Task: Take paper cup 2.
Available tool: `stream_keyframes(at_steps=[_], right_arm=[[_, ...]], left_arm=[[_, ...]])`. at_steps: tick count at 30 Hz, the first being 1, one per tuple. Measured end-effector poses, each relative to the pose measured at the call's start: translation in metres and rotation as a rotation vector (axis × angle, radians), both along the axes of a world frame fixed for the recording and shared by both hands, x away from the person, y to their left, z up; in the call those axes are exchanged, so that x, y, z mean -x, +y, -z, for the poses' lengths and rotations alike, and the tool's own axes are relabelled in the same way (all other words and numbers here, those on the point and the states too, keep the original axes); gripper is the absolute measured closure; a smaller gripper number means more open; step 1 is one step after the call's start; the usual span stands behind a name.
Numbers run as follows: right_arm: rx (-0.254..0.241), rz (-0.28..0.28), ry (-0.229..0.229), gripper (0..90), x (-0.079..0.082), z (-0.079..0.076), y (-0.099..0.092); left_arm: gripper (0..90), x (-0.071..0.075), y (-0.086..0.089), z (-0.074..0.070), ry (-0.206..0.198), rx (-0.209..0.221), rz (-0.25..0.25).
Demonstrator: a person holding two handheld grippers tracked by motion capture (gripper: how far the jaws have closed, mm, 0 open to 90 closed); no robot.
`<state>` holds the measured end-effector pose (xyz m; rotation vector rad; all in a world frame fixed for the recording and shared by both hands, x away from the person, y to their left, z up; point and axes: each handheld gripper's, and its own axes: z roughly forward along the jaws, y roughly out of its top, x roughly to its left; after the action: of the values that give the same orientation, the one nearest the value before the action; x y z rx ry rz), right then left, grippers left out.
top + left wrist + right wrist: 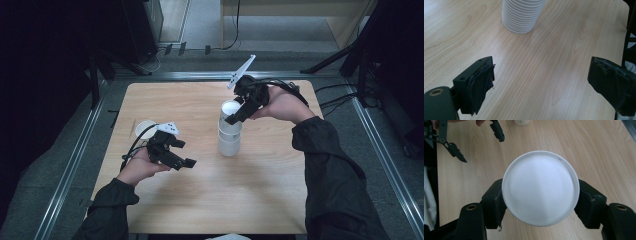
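Observation:
A stack of white ribbed paper cups (229,142) stands near the table's middle. Its top cup (230,110) sits between the pads of my right gripper (234,116), which comes in from the right. In the right gripper view I look down into this cup (540,177), and my right gripper (541,198) is shut on it, pads pressing both sides below the rim. My left gripper (184,153) hovers open over bare wood at the left. In the left gripper view, my left gripper (544,82) holds nothing, with the stack's base (521,15) ahead.
A single white cup (144,128) stands behind the left hand near the table's left edge. The wooden table (280,200) has bare room at the front and right. Metal rails (75,160) frame it. The left gripper (477,138) also appears in the right gripper view.

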<state>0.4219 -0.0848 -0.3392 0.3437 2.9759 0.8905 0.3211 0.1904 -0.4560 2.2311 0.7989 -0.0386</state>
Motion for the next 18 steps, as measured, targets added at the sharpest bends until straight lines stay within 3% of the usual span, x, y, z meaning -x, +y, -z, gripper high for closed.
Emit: stream_keyframes(at_steps=[3, 13, 18], right_arm=[[-0.005, 0.007, 0.002, 33.3, 0.002, -0.008, -0.001], [-0.006, -0.009, -0.056, 33.5, 0.015, -0.037, -0.003], [-0.034, -0.03, -0.039, 33.7, 0.025, -0.053, -0.008]], left_arm=[[7.1, 0.0, 0.0, 0.0, -0.001, 0.005, 0.001], [7.1, 0.001, 0.002, -0.002, -0.011, 0.013, 0.003], [7.1, 0.0, 0.004, -0.003, -0.012, 0.022, 0.006]])
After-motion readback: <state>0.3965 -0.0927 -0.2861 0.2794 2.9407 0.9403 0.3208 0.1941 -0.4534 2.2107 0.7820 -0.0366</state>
